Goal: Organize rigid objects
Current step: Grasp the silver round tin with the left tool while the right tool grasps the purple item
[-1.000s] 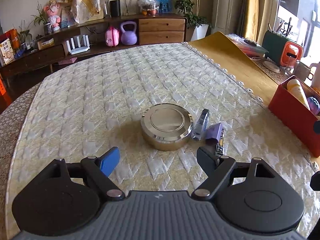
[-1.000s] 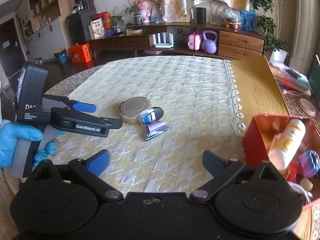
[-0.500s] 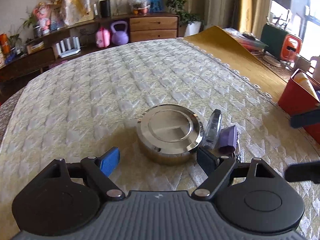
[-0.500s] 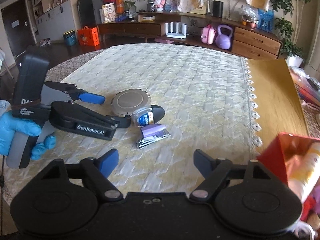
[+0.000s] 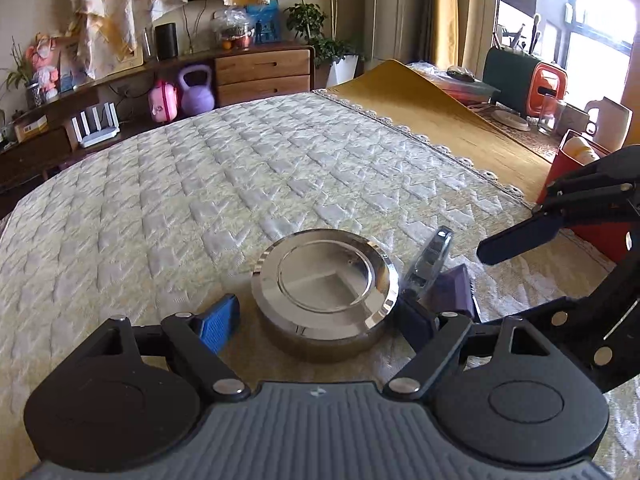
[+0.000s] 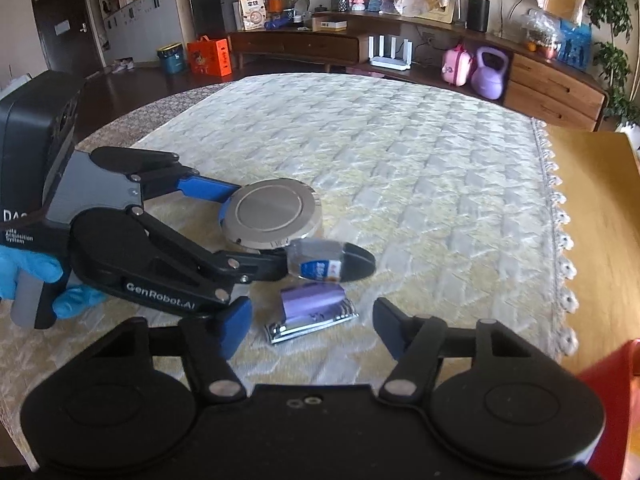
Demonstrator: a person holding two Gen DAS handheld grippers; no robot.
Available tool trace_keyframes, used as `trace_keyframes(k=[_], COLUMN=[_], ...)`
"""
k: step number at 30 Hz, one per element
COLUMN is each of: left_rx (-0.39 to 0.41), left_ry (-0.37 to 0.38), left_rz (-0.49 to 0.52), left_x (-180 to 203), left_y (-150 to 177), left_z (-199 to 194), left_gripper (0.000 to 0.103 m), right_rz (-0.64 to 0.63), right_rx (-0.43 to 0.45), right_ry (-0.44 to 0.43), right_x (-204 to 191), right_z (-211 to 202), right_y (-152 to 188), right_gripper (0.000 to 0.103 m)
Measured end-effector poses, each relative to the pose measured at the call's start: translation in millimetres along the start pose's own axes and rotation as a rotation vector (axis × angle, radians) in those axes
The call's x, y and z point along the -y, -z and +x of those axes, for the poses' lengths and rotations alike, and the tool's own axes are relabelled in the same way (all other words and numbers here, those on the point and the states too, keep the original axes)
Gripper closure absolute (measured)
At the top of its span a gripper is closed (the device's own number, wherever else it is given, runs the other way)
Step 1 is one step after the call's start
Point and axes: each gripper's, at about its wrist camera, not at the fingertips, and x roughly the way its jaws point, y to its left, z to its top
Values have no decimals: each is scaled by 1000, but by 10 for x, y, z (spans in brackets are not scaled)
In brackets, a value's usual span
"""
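Note:
A round metal tin (image 5: 324, 280) (image 6: 272, 214) lies on the quilted cloth. My left gripper (image 5: 318, 322) (image 6: 256, 228) is open and straddles the tin, with a small gap at the blue pad (image 5: 218, 324). A small clear bottle with a blue label (image 6: 316, 266) (image 5: 430, 260) lies against the tin's right side. A purple nail clipper (image 6: 312, 312) (image 5: 450, 292) lies just past the bottle. My right gripper (image 6: 312, 332) hangs over the clipper with its jaws closing. The clipper sits between the pads, which are not touching it. One right finger (image 5: 520, 236) shows in the left wrist view.
A red box (image 5: 592, 236) (image 6: 608, 372) holding a bottle stands at the right. Beside the cloth's lace edge runs a wooden mat (image 6: 600, 208). A blue-gloved hand (image 6: 24, 276) holds the left gripper. A sideboard with a purple kettlebell (image 5: 196, 94) stands beyond the table.
Both grippers came down and forward. The left now flanks the tin. The right swung left over the clipper with narrower jaws, and the red box slid to its view's edge.

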Motion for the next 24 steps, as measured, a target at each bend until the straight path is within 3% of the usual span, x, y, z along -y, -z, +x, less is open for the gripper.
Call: trace_keyframes(k=[12, 15, 24], left_rx=[27, 29, 19], left_ry=[42, 35, 14], left_rz=[16, 30, 5], left_x=[-16, 12, 59], left_y=[5, 14, 19], left_z=[34, 24, -46], left_gripper=[18, 26, 27], right_rz=[7, 6, 3], right_rx=[3, 7, 39], right_ry=[-37, -37, -12], right_x=[75, 65, 1], right_z=[105, 101, -25], right_y=[-34, -31, -1], right_gripper=[61, 68, 73])
